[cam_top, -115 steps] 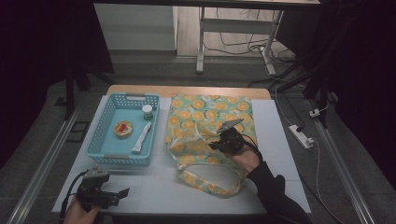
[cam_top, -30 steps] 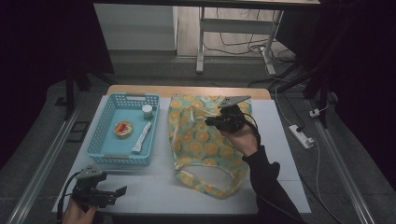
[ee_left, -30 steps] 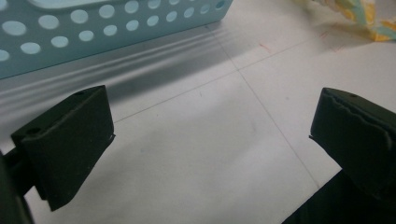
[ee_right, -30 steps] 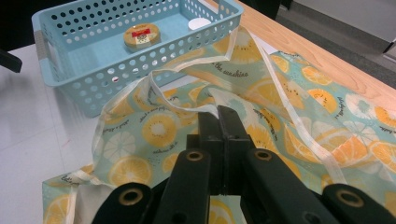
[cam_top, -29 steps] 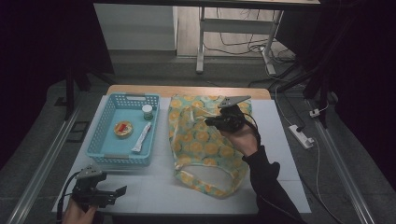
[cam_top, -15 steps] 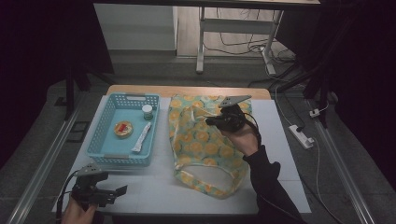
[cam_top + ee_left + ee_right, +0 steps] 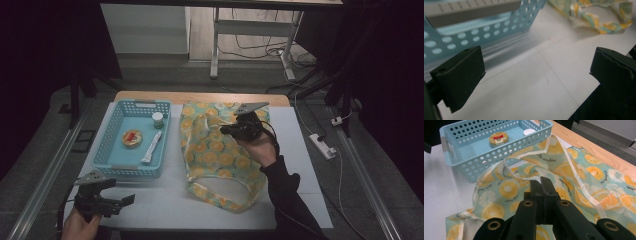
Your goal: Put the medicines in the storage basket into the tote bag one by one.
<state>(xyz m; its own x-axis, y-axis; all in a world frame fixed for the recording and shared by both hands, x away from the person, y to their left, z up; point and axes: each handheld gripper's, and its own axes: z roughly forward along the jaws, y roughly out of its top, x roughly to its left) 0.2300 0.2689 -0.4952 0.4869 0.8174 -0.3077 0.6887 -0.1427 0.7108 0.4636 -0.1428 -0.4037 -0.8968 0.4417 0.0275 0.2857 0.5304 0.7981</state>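
Observation:
A lemon-print cloth bag (image 7: 220,160) lies on the white table, right of a light blue basket (image 7: 111,159). My right gripper (image 7: 225,129) is shut on the bag's upper layer near its rim (image 7: 534,178) and holds that fabric lifted, so the bag's mouth stands partly open. In the right gripper view the jaws are closed together on the cloth (image 7: 541,182). My left gripper (image 7: 127,200) is open and holds nothing, low over the table's front left corner, just in front of the basket (image 7: 484,27).
The basket holds a round yellow tin with a red label (image 7: 132,138), a small white-capped jar (image 7: 157,120) and a white tube (image 7: 151,148). A power strip (image 7: 322,145) lies off the table's right edge. A wooden strip (image 7: 200,97) runs along the far edge.
Since 3.8 s ago my right gripper has lifted the bag's upper layer up and toward the far side, raising the cloth. Over the last second both grippers have barely moved.

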